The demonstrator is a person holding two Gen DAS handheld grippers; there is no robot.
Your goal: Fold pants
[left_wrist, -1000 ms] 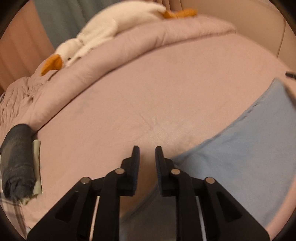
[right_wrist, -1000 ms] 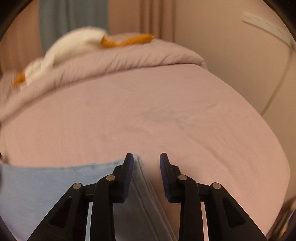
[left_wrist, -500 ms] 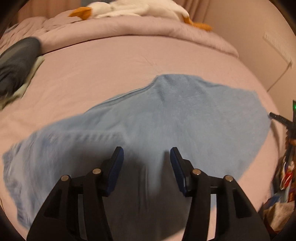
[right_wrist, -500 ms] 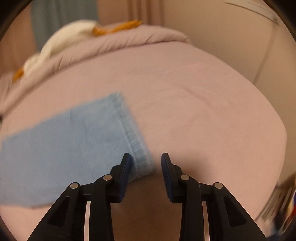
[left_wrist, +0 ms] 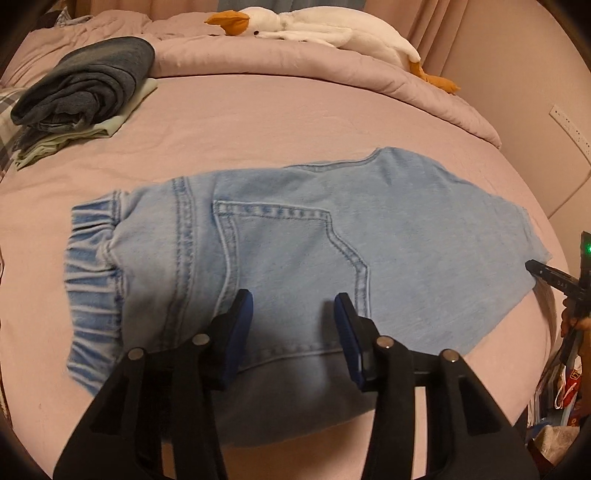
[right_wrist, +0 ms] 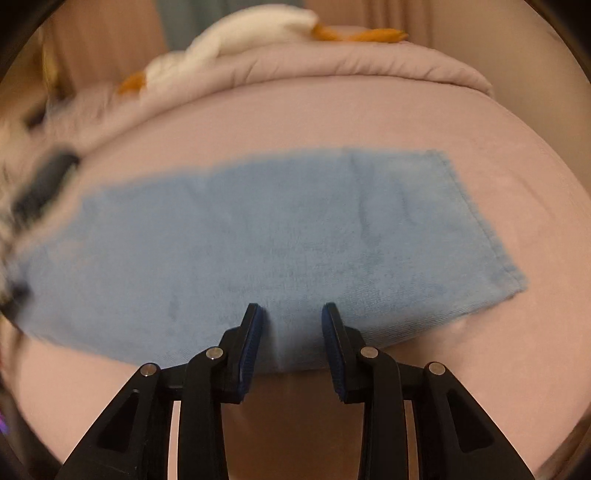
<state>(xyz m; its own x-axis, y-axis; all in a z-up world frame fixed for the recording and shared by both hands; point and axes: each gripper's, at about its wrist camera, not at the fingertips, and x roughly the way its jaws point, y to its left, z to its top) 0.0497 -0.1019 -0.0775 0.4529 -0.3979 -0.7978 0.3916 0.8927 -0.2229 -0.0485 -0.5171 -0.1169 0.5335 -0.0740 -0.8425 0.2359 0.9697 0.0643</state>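
Light blue jeans (left_wrist: 295, 236) lie flat across the pink bed sheet, folded lengthwise, with the elastic waistband at the left and a back pocket facing up. My left gripper (left_wrist: 293, 310) is open and empty, hovering over the pocket area near the front edge. In the right wrist view the leg part of the jeans (right_wrist: 280, 229) lies flat with its hem at the right. My right gripper (right_wrist: 291, 321) is open and empty over the jeans' near edge. The right gripper's tip also shows in the left wrist view (left_wrist: 546, 275) at the jeans' right end.
A stack of folded dark clothes (left_wrist: 85, 81) sits at the back left of the bed. A white plush goose (left_wrist: 314, 29) lies on the rolled pink duvet (left_wrist: 332, 70) along the back. A wall runs at the right, with clutter (left_wrist: 561, 398) beside the bed.
Both grippers have let go of the jeans and opened wider. They have pulled back and lifted, so the jeans now lie spread flat on the bed in front of them.
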